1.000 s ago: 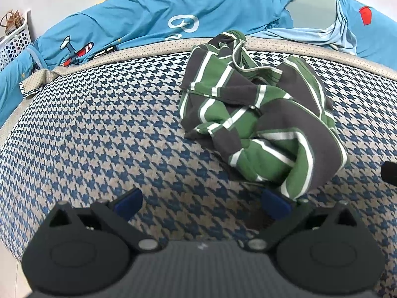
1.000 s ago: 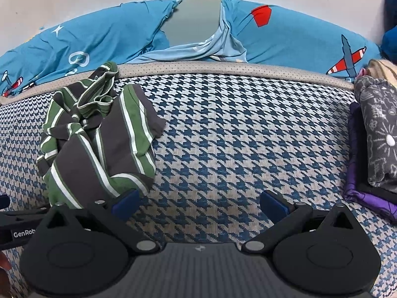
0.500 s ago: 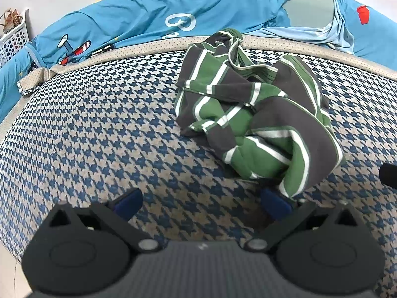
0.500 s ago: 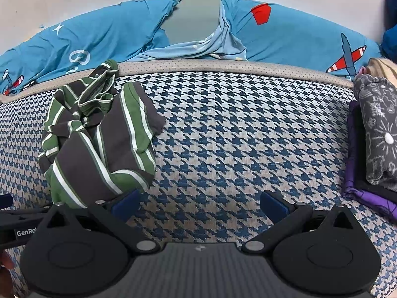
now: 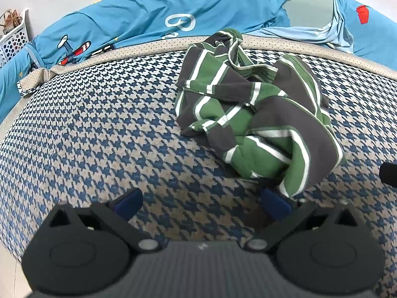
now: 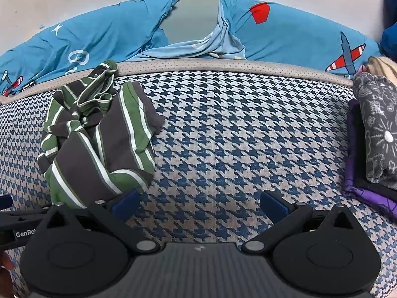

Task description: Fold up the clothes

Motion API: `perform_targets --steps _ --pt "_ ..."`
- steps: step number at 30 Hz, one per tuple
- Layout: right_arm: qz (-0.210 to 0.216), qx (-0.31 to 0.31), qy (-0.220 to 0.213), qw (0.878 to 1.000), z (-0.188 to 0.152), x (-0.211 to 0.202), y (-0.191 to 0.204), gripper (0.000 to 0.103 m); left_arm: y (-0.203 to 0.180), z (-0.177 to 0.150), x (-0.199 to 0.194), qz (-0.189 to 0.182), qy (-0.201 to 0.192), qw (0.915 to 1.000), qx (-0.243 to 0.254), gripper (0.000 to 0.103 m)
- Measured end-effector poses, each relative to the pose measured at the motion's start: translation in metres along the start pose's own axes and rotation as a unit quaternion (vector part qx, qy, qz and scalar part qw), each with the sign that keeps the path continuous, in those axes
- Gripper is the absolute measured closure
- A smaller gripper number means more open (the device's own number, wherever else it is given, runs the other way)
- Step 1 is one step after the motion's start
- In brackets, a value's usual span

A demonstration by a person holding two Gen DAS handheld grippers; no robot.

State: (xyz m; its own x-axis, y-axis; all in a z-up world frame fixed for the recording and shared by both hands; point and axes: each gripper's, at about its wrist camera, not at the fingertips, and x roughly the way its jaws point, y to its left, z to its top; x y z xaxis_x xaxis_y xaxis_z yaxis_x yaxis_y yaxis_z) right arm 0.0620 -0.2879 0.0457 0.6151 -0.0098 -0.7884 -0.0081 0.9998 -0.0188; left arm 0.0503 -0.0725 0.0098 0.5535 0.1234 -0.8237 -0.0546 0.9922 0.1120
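A crumpled green, grey and white striped garment (image 5: pixel 253 114) lies in a heap on the houndstooth bed cover (image 5: pixel 99 129). My left gripper (image 5: pixel 202 202) stands open just short of it, and its right fingertip (image 5: pixel 275 203) sits under the heap's near edge. In the right wrist view the same garment (image 6: pixel 99 139) lies at the left. My right gripper (image 6: pixel 198 204) is open over bare cover, its left fingertip (image 6: pixel 124 204) close to the cloth's near corner. Nothing is held by either gripper.
A blue airplane-print sheet (image 6: pixel 297 37) bunches along the back of the bed. Folded clothes, a grey patterned piece (image 6: pixel 377 129) on purple fabric (image 6: pixel 364 193), are stacked at the right. A white perforated basket (image 5: pixel 12 39) stands at the far left.
Both grippers have crept slightly forward toward the striped garment, which looks a little nearer in the left wrist view. Both stay open; the garment has not moved.
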Motion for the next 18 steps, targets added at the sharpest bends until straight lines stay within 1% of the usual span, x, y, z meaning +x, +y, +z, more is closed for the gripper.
perform_targets --steps 18 --pt "0.001 0.002 0.003 1.0 0.0 0.0011 0.0016 0.0 -0.0006 0.0007 0.0009 0.002 -0.001 1.0 0.0 0.0"
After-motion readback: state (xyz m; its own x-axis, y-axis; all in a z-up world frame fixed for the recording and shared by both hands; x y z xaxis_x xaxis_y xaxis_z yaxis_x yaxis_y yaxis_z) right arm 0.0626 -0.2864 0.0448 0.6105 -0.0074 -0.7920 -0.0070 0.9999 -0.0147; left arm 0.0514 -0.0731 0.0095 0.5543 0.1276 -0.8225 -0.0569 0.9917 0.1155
